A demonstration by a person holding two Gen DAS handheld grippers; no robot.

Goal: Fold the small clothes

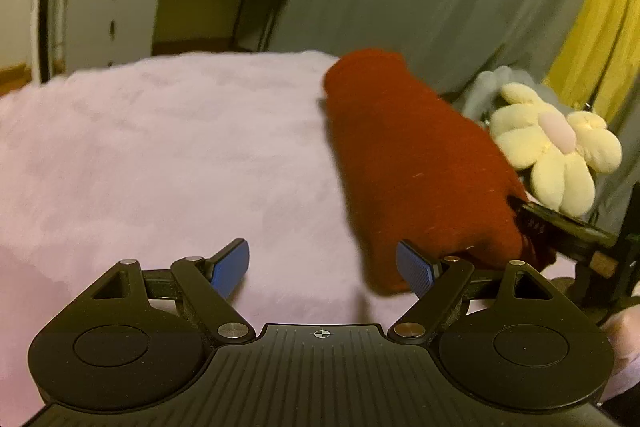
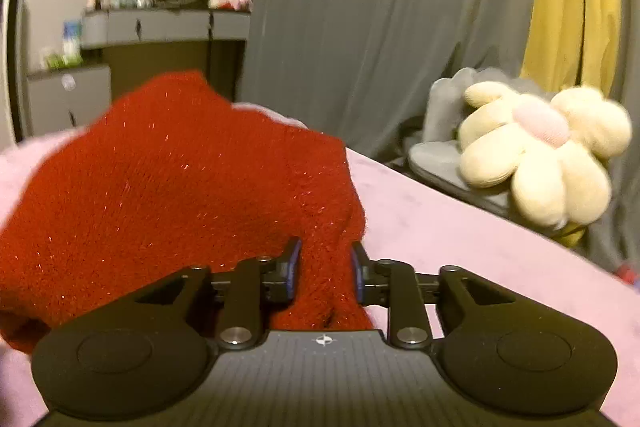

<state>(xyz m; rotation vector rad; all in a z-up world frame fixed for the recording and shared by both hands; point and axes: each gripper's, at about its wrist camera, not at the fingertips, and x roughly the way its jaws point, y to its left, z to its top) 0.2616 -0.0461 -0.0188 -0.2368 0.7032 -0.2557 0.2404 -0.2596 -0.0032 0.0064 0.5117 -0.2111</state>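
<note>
Red sparkly knit garment point(image 2: 172, 179), bunched, pinched btwn right gripper point(image 2: 325, 269) fingers; left gripper point(image 1: 323, 269) fingers spread, empty.

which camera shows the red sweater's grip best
The right wrist view: the right gripper is shut on the red sweater, knit filling the gap. The left wrist view shows the sweater blurred, beside the open left gripper.

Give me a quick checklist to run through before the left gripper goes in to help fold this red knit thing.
1. Right gripper clamped on the red knit garment: ok.
2. Left gripper open and holding nothing: ok.
3. Garment lying flat on the pink blanket: not ok, it is bunched and partly lifted.
4. Free edge for the left gripper to grab: cannot tell, image blurred.
5. Flower plush apart from the garment: ok.
</note>
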